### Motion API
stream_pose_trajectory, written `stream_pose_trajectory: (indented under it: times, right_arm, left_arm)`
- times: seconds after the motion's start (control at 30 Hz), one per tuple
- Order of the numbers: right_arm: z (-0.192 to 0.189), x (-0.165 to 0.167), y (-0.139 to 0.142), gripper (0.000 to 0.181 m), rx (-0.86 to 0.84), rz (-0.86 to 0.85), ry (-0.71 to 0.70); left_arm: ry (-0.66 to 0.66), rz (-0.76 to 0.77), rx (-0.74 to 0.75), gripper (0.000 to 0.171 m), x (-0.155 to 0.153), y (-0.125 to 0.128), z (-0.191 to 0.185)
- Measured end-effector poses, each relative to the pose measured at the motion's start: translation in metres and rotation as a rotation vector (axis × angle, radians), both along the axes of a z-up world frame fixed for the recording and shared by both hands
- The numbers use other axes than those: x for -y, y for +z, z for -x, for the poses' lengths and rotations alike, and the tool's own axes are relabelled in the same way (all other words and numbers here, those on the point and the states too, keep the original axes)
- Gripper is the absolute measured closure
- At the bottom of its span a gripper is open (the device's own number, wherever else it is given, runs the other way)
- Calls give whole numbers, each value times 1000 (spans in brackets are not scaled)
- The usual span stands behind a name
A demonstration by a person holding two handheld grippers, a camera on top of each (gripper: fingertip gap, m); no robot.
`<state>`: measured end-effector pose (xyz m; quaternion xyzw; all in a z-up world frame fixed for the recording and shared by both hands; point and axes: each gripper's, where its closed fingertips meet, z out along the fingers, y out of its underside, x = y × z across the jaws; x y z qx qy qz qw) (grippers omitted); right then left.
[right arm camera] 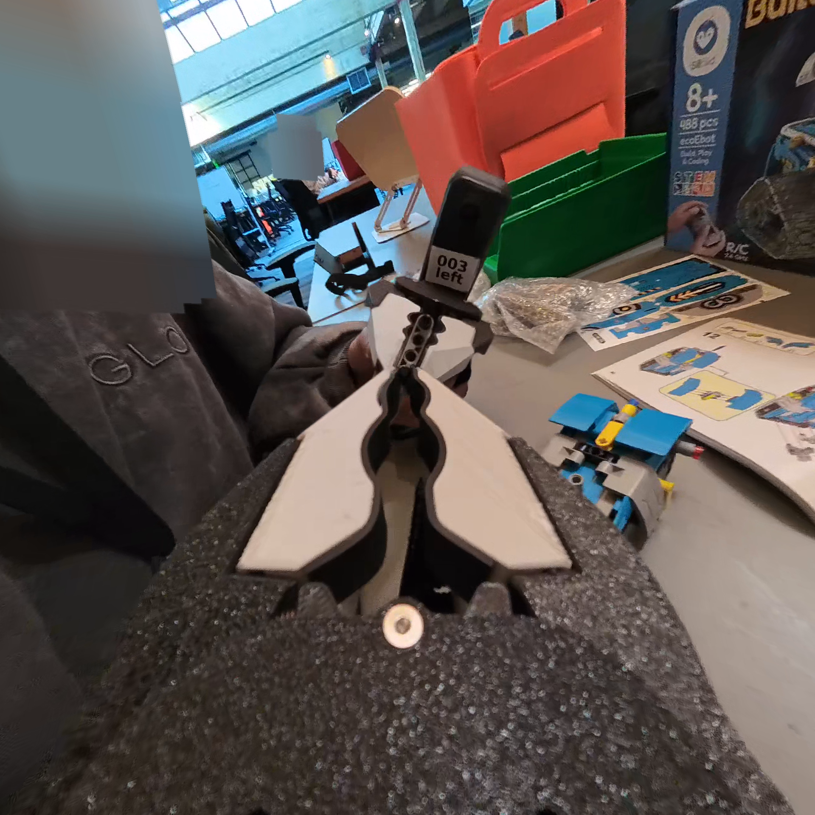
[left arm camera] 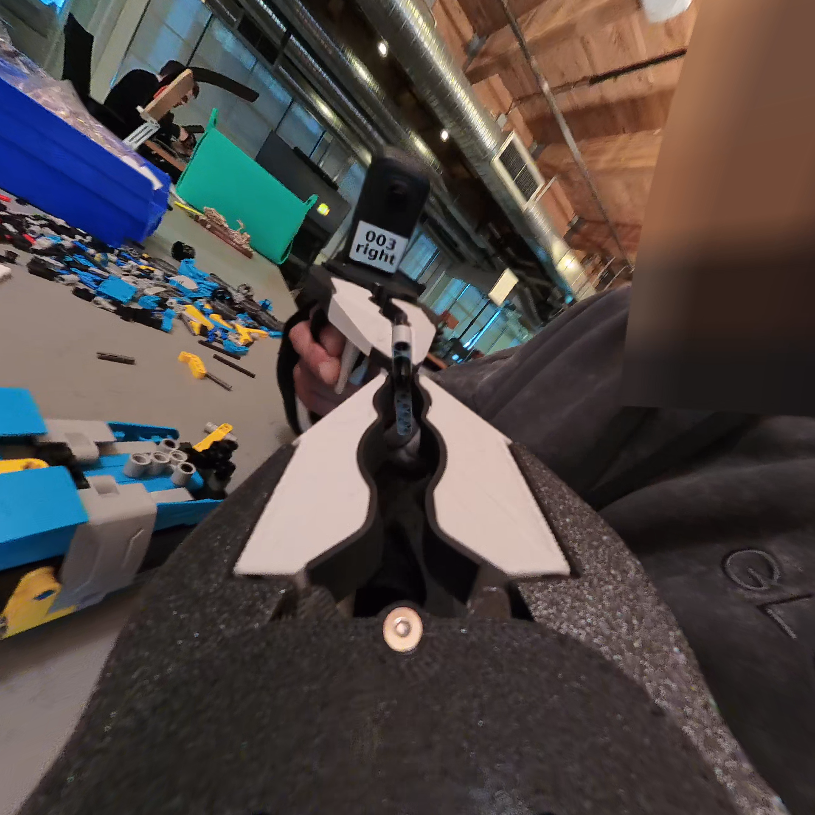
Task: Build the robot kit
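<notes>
My two grippers face each other in the air above a grey table [right arm camera: 727, 617]. My left gripper [left arm camera: 402, 379] is shut on a dark grey beam with holes [left arm camera: 403, 412] that lies between its white fingers [left arm camera: 326, 485]. The beam runs forward into the right gripper [left arm camera: 399, 326], whose tips pinch a small light grey piece [left arm camera: 400, 336] at the beam's far end. In the right wrist view my right gripper [right arm camera: 403, 375] is shut at its tips on that end. The beam [right arm camera: 416, 337] shows beyond it, held in the left gripper [right arm camera: 421, 339].
Loose blue, black and yellow bricks [left arm camera: 132, 286] lie by a blue bin [left arm camera: 66, 167] and a green bag [left arm camera: 238, 198]. A half-built blue-grey model [right arm camera: 617, 458], booklet [right arm camera: 727, 397], plastic bag [right arm camera: 542, 304], green bin [right arm camera: 582, 211] and box [right arm camera: 749, 132] are on the table. The person's grey sweater [right arm camera: 132, 397] is close. Only a small space, under 4 cm, lies between the two pairs of fingers.
</notes>
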<state>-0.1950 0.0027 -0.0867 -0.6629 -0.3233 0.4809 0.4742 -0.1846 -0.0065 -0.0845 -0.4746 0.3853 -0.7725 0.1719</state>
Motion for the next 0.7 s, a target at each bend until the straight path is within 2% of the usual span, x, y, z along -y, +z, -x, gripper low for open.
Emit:
stream_pose_trajectory:
  times: [0.1,0.17,0.4,0.7]
  right_arm:
    - [0,-4,6,176,-33,-60,-42]
    - [0,-4,11,176,-64,-68,-39]
    - [-10,-8,18,174,-132,-43,-50]
    - [-2,-4,14,177,-113,-17,-15]
  left_arm:
    - [-28,125,44,166,-4,6,1]
    - [-41,155,61,165,-4,9,2]
    - [-28,143,67,166,-7,11,4]
    - [-22,108,47,165,-3,7,2]
